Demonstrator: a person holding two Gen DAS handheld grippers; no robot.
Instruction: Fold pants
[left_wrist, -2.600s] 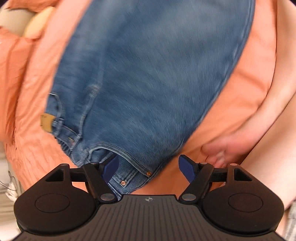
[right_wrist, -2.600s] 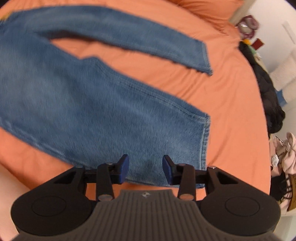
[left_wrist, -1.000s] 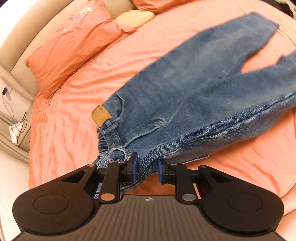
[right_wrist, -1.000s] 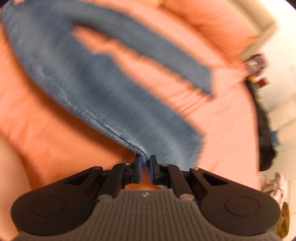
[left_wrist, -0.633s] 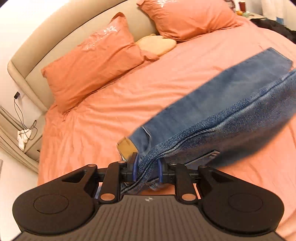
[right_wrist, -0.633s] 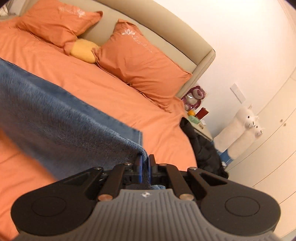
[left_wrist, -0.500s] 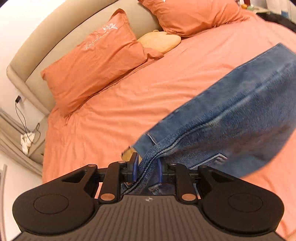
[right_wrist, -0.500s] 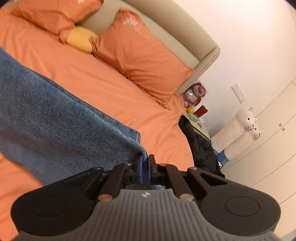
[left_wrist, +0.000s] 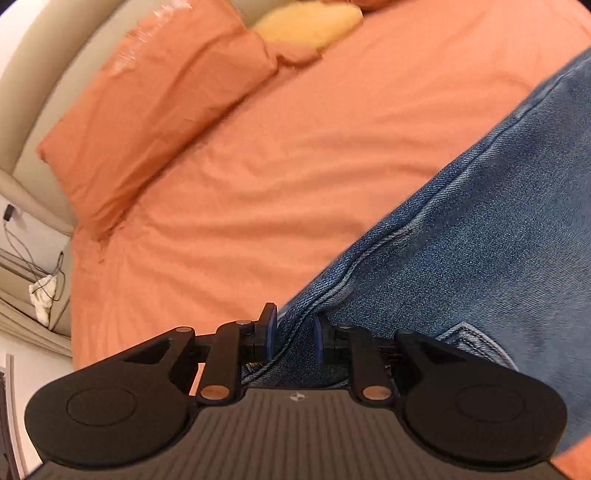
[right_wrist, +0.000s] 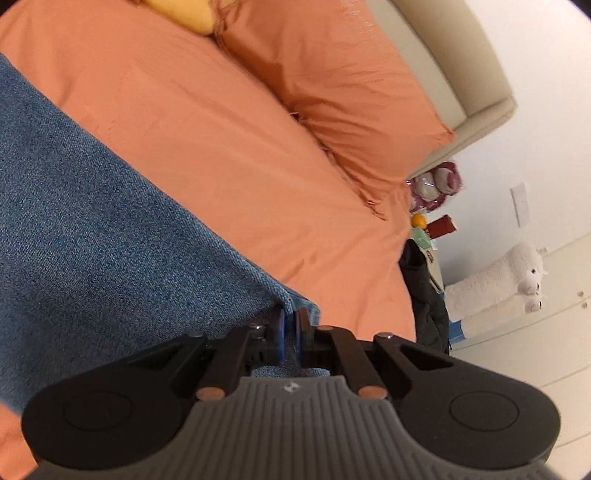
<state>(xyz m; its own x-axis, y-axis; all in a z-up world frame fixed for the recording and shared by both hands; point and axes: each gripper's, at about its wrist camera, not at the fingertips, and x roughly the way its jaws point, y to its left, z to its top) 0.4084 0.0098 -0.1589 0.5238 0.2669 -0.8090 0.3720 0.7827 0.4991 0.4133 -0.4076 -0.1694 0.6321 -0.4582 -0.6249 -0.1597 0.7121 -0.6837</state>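
Blue denim pants hang lifted over the orange bed. My left gripper is shut on a thick bunched seam at the waist end, and the cloth runs off to the right of the left wrist view. My right gripper is shut on the edge of a pant leg, which spreads out to the left in the right wrist view. Below the denim, a bit of the other leg's hem peeks out just past the right fingers.
The orange bedsheet stretches ahead to orange pillows and a yellow cushion by a beige headboard. At the bed's right are a dark garment, a cluttered nightstand and a white plush toy.
Both grippers carried the denim across the bed towards the pillows. The lifted leg has swung over and now hides the rest of the pants. Both grips stayed shut on the cloth.
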